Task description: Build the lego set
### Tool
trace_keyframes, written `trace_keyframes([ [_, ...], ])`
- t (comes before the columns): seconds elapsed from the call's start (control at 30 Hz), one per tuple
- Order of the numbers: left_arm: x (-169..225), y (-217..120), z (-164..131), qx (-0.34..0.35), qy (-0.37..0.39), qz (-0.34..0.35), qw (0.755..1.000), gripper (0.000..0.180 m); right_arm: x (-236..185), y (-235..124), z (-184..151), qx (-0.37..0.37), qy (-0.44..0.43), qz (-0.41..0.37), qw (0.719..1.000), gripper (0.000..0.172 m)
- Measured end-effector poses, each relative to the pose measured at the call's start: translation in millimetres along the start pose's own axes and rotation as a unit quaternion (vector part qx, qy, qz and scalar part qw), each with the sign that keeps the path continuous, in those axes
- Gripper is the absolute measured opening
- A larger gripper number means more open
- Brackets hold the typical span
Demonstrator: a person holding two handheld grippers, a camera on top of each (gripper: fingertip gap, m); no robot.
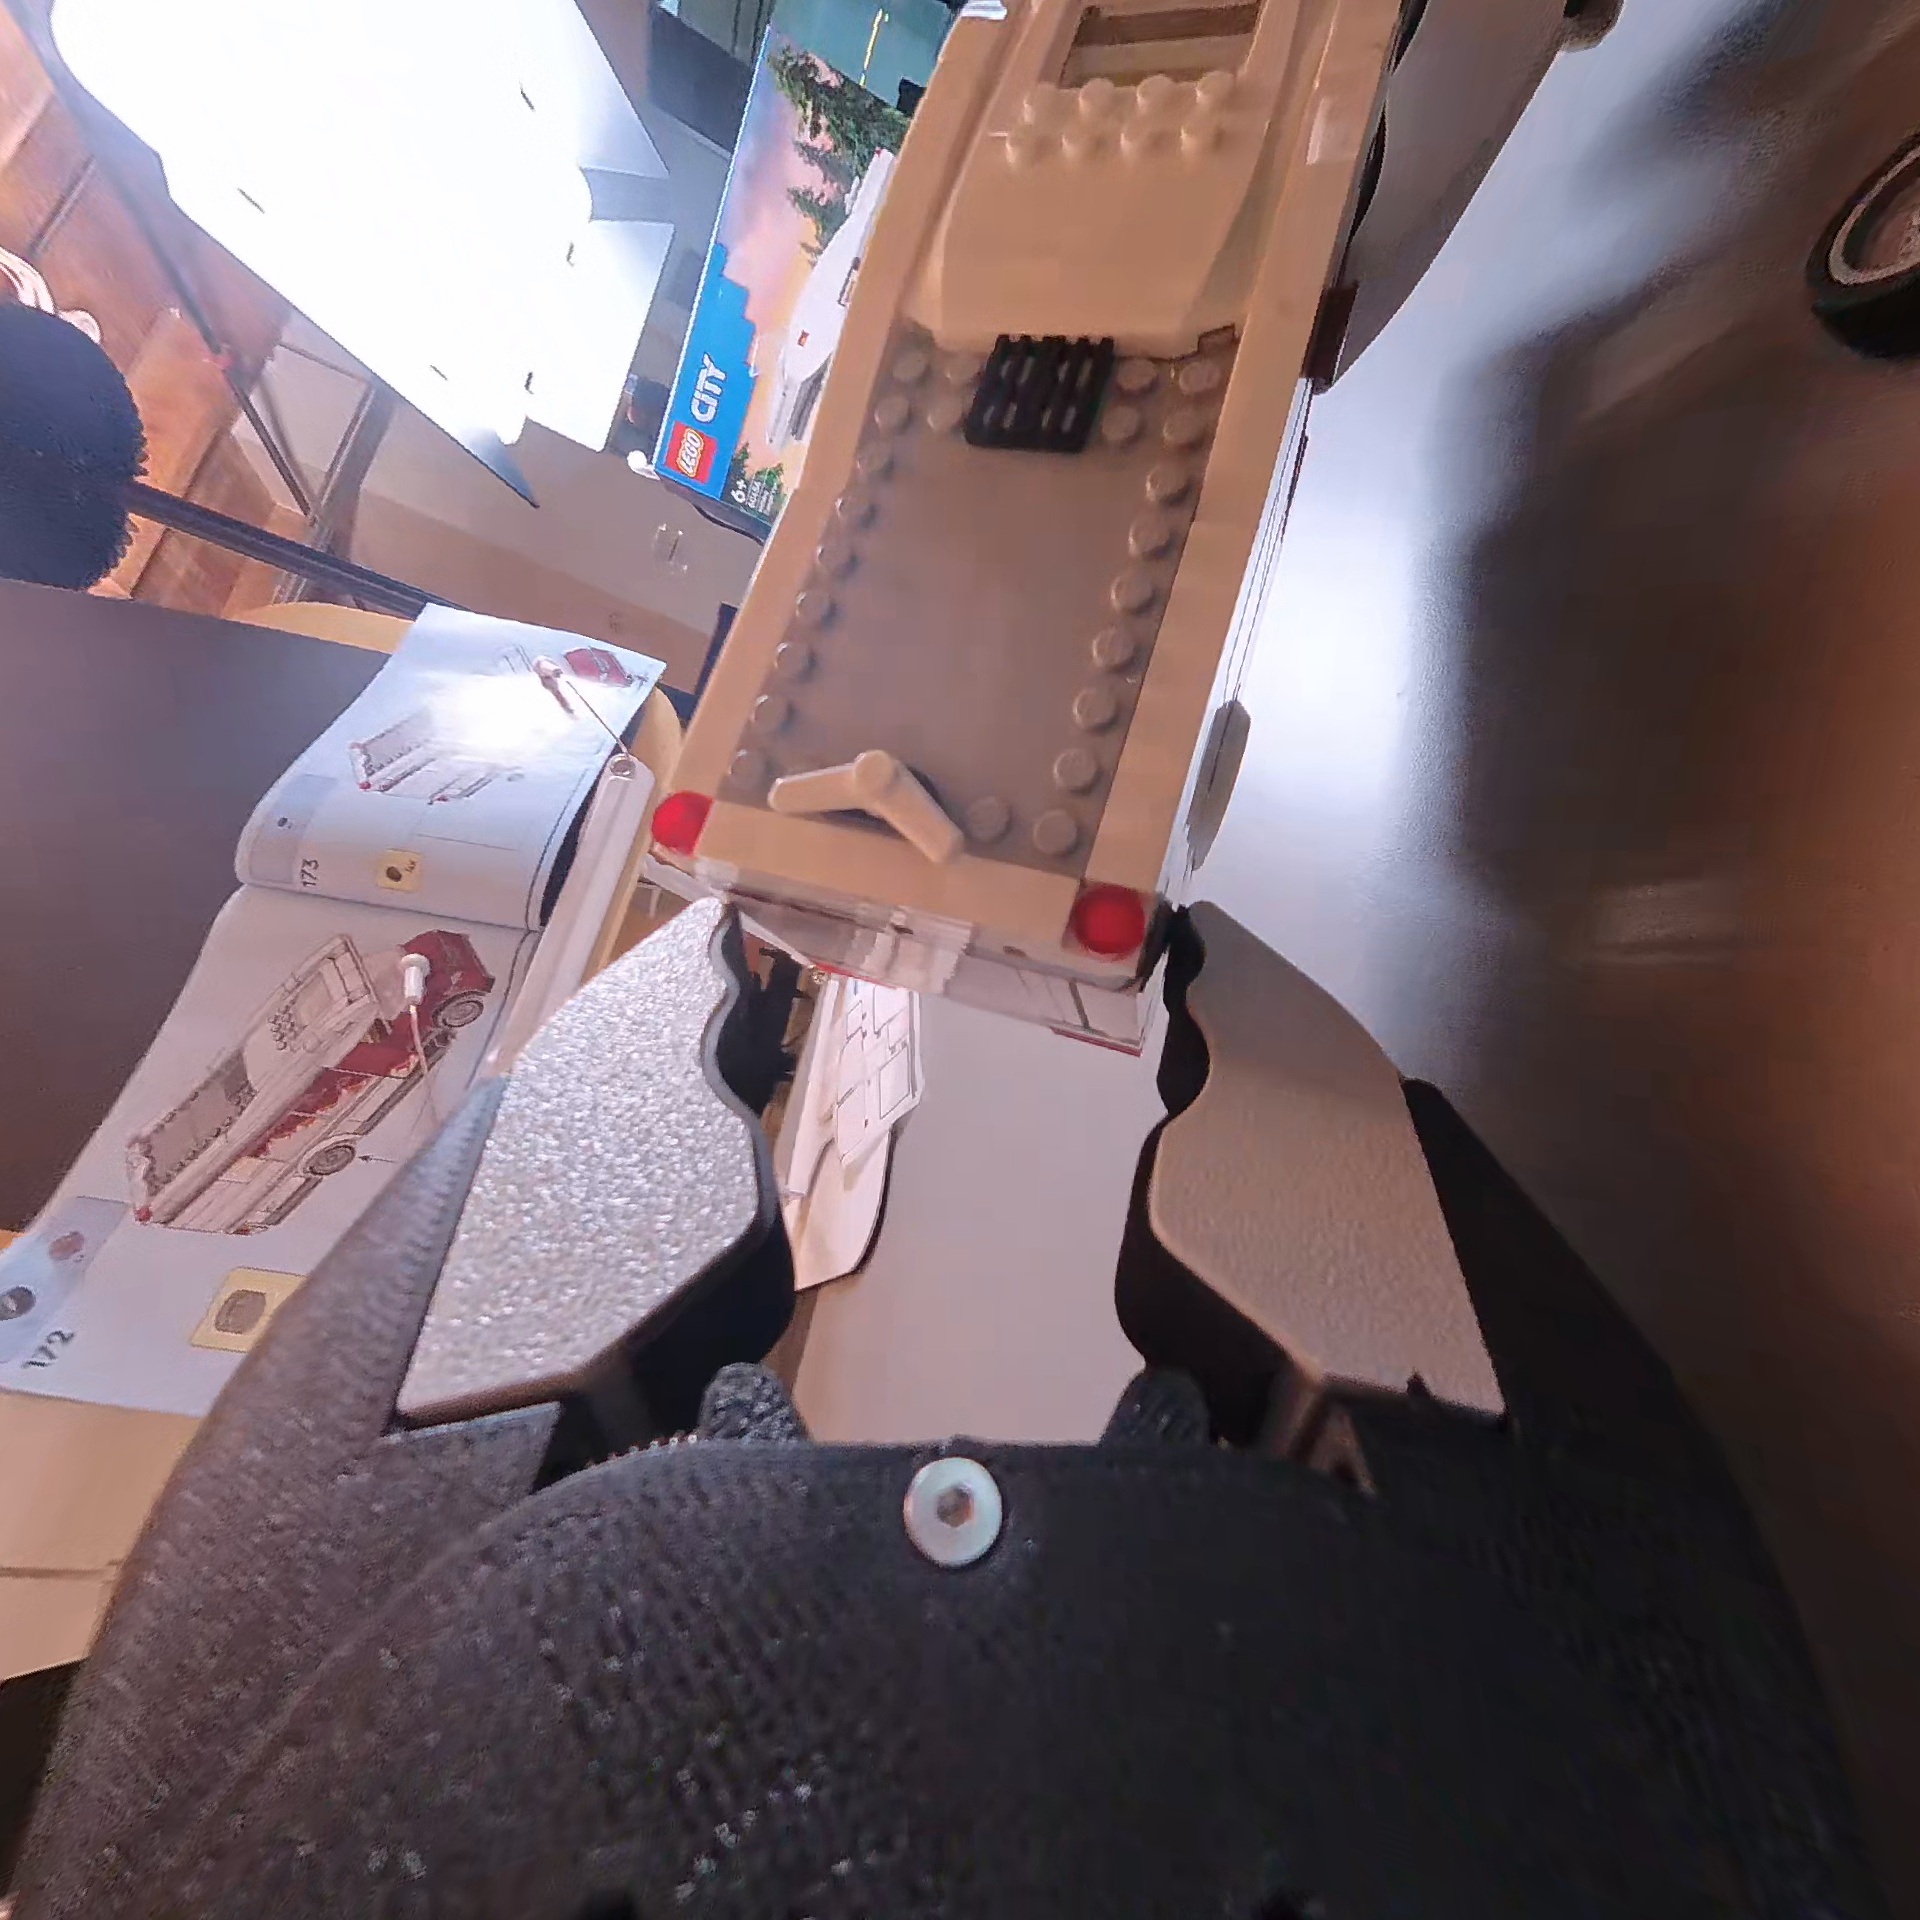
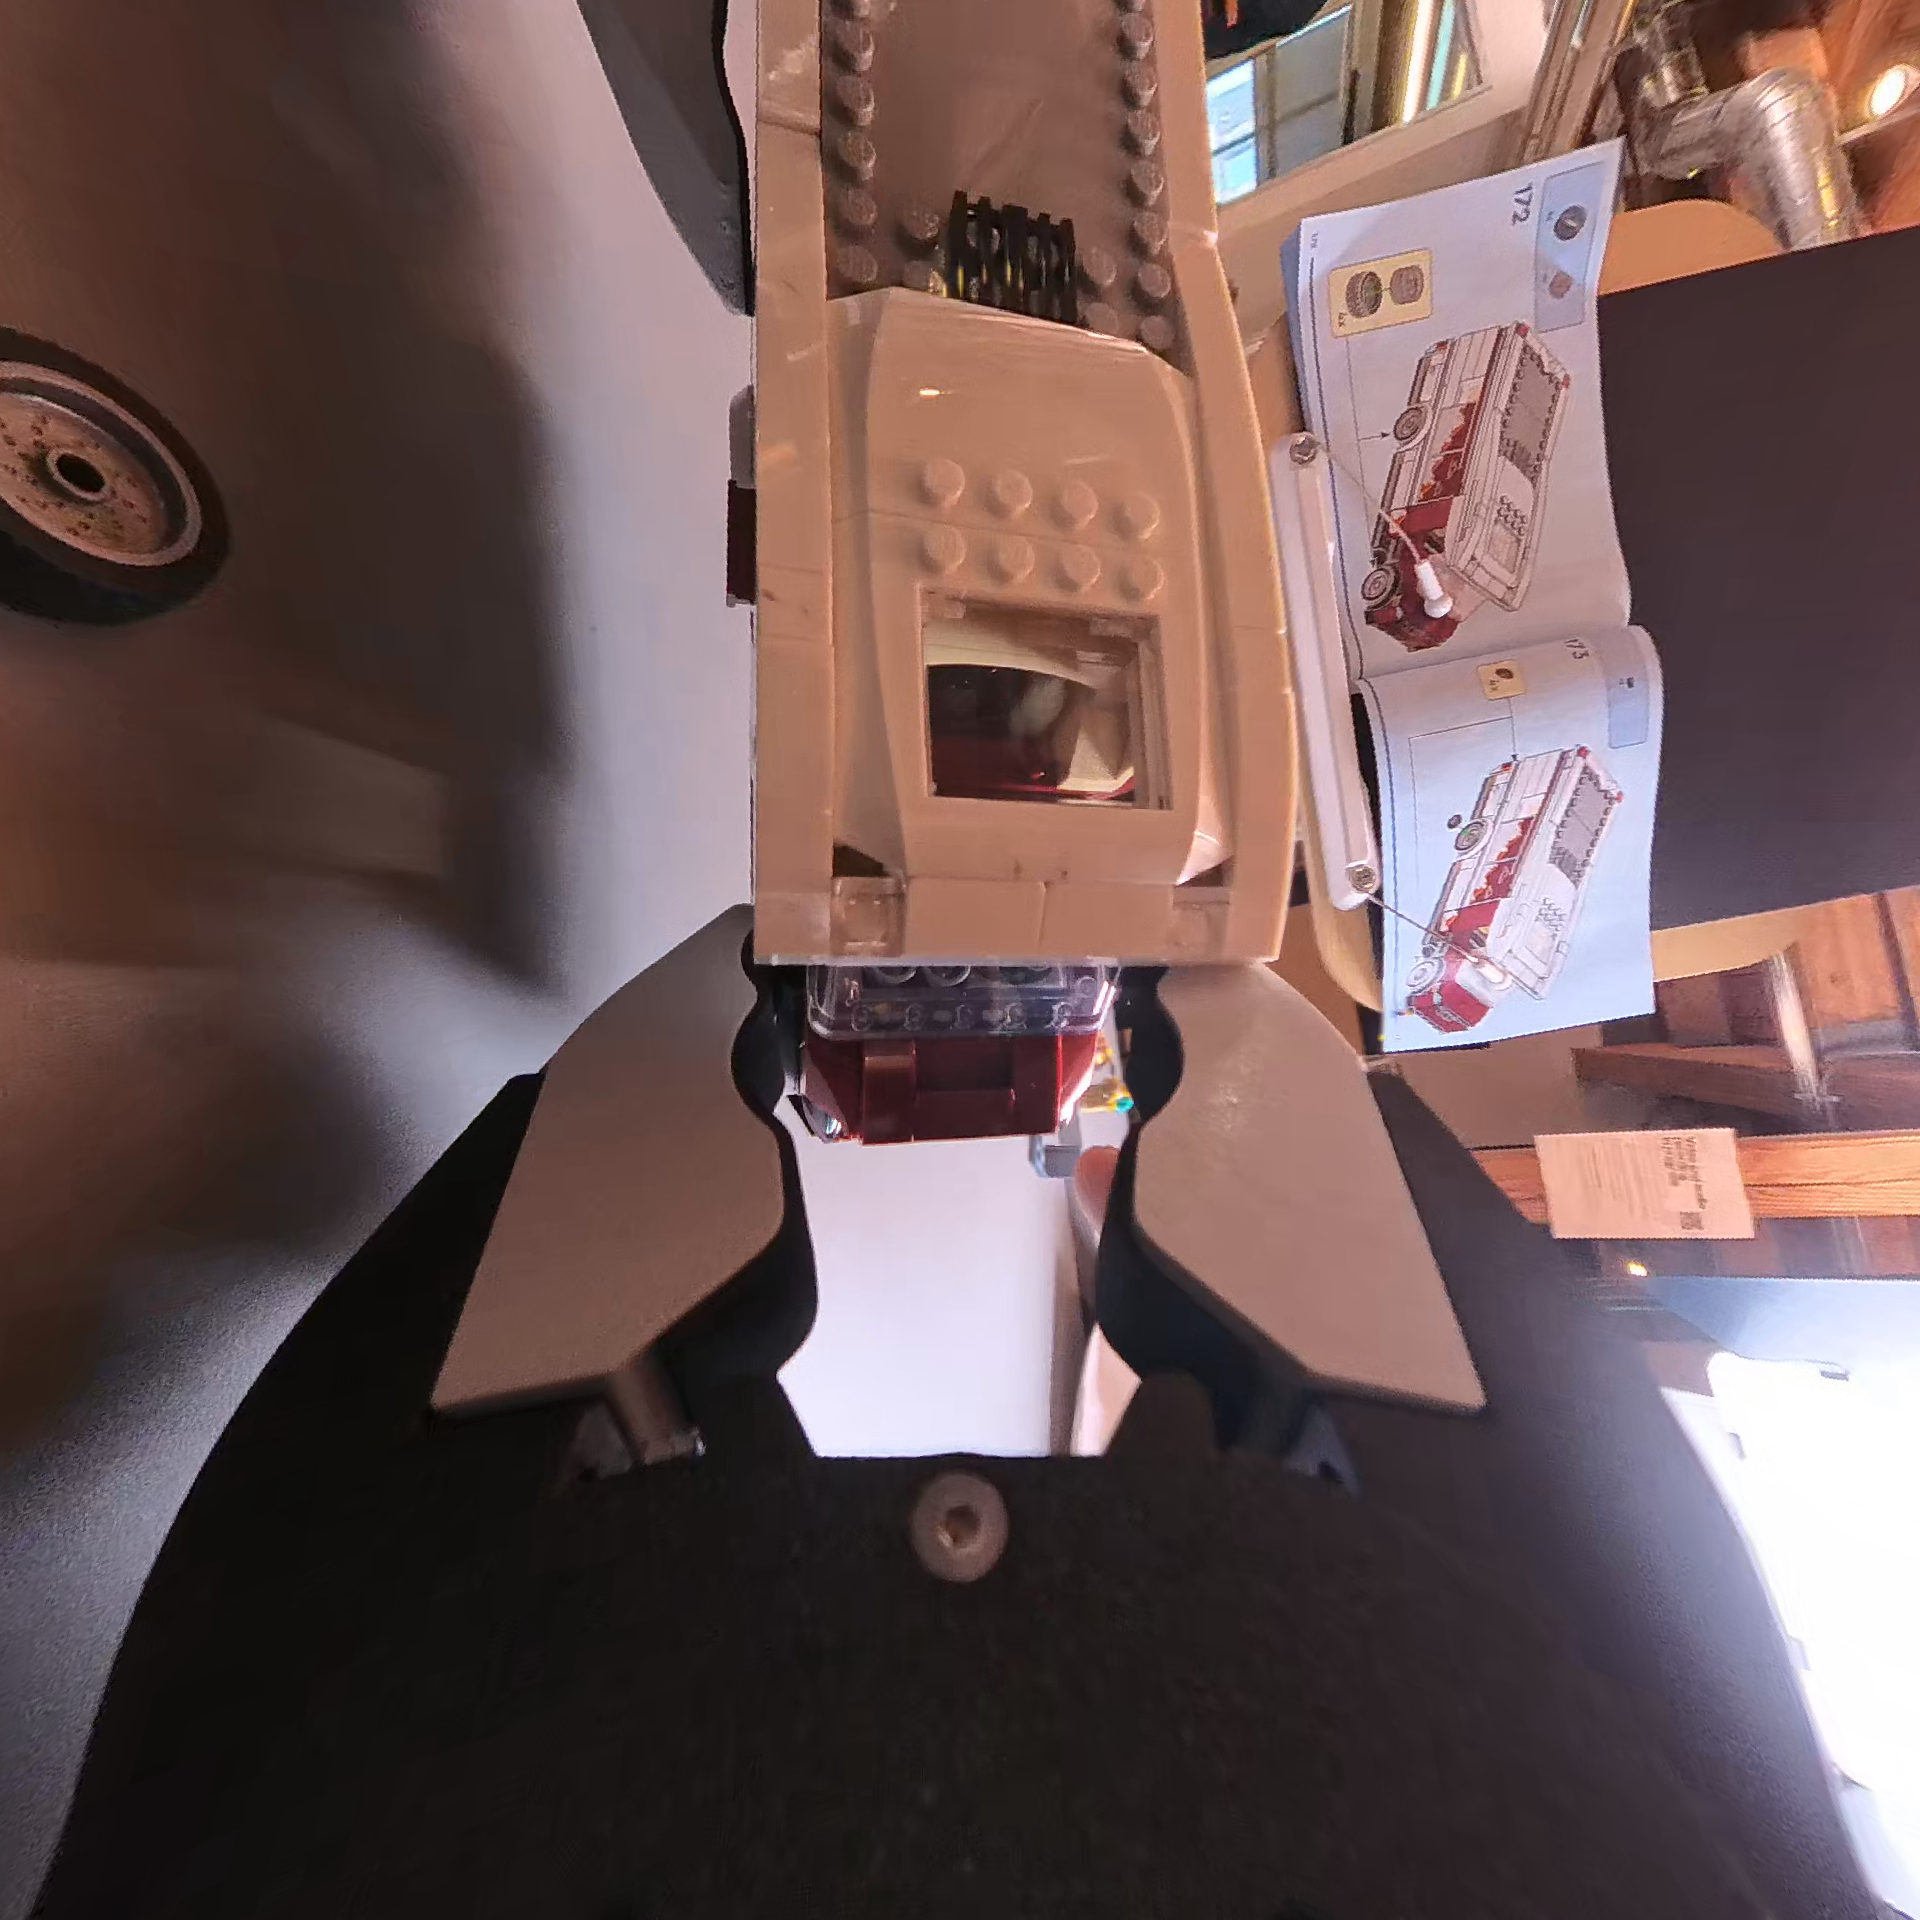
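Clearly both grippers clamp one toy brick van lifted off the white tabletop: left gripper at its rear, right gripper at its dark-red nose, a loose wheel lying nearby.

An open instruction booklet lies near the dark table's edge. A blue toy box stands farther off. A loose wheel rests on the white surface.
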State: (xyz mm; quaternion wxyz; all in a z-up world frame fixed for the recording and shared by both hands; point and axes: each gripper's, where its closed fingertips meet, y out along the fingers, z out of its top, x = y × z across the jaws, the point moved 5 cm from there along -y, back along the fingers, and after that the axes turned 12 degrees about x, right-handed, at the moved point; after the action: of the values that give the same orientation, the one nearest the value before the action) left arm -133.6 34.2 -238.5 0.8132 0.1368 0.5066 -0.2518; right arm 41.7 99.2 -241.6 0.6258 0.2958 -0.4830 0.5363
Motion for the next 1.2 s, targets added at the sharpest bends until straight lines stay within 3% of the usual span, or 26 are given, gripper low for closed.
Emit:
trace_keyframes([
  [0.07, -1, 0, -1, -0.008, -0.048, -0.025, 0.998, 0.077, 2, 1, -1, -0.003, 0.053, 0.043, 0.998, 0.064],
  [0.1, -1, 1, -2, -0.022, -0.108, -0.058, 0.992, 0.078, 4, 2, -2, -0.008, 0.111, 0.088, 0.99, 0.064],
  [0.17, -2, 3, -4, -0.058, -0.267, -0.136, 0.952, 0.077, 9, 4, -4, -0.027, 0.254, 0.201, 0.946, 0.064],
  [0.2, -2, 2, -2, -0.069, -0.353, -0.184, 0.915, 0.077, 9, 3, -6, -0.053, 0.336, 0.278, 0.898, 0.064],
  [0.23, -1, 1, 1, -0.084, -0.444, -0.231, 0.862, 0.077, 8, 2, -7, -0.077, 0.413, 0.352, 0.837, 0.064],
  [0.3, 0, -2, 6, -0.111, -0.588, -0.304, 0.742, 0.074, 5, 0, -8, -0.101, 0.502, 0.458, 0.726, 0.064],
  [0.33, 0, -2, 6, -0.118, -0.631, -0.324, 0.695, 0.074, 2, 0, -9, -0.113, 0.528, 0.492, 0.683, 0.064],
  [0.4, 6, -3, 4, -0.14, -0.688, -0.355, 0.617, 0.073, -1, 1, -10, -0.119, 0.569, 0.536, 0.613, 0.064],
  [0.47, 11, -3, 0, -0.149, -0.717, -0.36, 0.578, 0.073, 1, 6, -14, -0.12, 0.594, 0.544, 0.58, 0.064],
  [0.53, 13, -3, -4, -0.15, -0.74, -0.351, 0.554, 0.074, 4, 11, -20, -0.113, 0.606, 0.53, 0.583, 0.063],
  [0.6, 12, -3, -9, -0.145, -0.752, -0.335, 0.548, 0.074, 7, 15, -24, -0.098, 0.617, 0.5, 0.6, 0.063],
  [0.67, 11, -2, -11, -0.14, -0.755, -0.325, 0.552, 0.074, 10, 16, -23, -0.082, 0.608, 0.463, 0.639, 0.065],
  [0.77, 11, -2, -14, -0.139, -0.762, -0.316, 0.547, 0.076, 20, 12, -25, -0.065, 0.562, 0.389, 0.727, 0.066],
  [0.87, 12, -1, -18, -0.134, -0.78, -0.302, 0.532, 0.078, 23, -1, -19, -0.049, 0.54, 0.37, 0.754, 0.064],
  [1.03, 11, 2, -20, -0.128, -0.785, -0.293, 0.53, 0.078, 4, 4, -16, -0.08, 0.412, 0.336, 0.843, 0.061],
  [1.1, 12, 1, -20, -0.126, -0.79, -0.289, 0.526, 0.078, 3, 5, -16, -0.08, 0.39, 0.329, 0.856, 0.057],
  [1.2, 10, -1, -22, -0.125, -0.782, -0.285, 0.54, 0.081, 3, 5, -18, -0.074, 0.404, 0.345, 0.844, 0.056],
])
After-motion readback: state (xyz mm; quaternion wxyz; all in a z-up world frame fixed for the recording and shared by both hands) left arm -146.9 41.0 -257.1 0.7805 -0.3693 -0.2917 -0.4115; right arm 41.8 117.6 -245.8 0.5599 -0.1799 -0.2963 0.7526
